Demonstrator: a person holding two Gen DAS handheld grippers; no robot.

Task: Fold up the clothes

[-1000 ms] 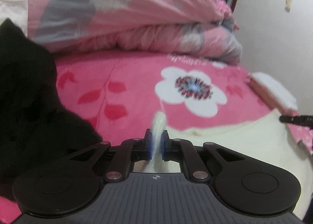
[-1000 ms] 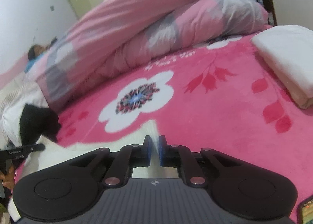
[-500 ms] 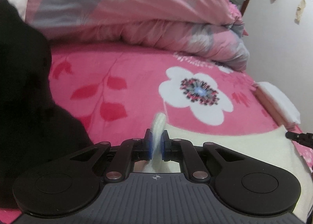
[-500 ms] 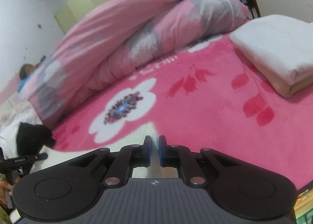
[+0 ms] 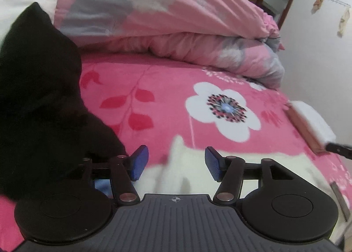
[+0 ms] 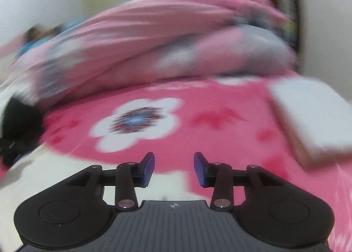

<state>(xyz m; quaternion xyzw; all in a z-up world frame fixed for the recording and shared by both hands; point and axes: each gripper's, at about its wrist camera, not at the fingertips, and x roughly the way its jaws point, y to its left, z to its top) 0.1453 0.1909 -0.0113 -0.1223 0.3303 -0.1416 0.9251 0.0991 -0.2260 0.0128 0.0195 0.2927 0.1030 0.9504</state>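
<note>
Beside the released left tongs [image 5: 176,164] lies a black garment [image 5: 39,106]; right tongs [image 6: 174,169] released too, cream garment [image 5: 253,164] under both

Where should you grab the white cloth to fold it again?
Grab the raised corner of the white cloth, the peak sticking up between the left gripper and its open jaws. Come from the near side, straight ahead and low. It probably pinches more easily there than the flat part lying on the pink blanket.
</note>
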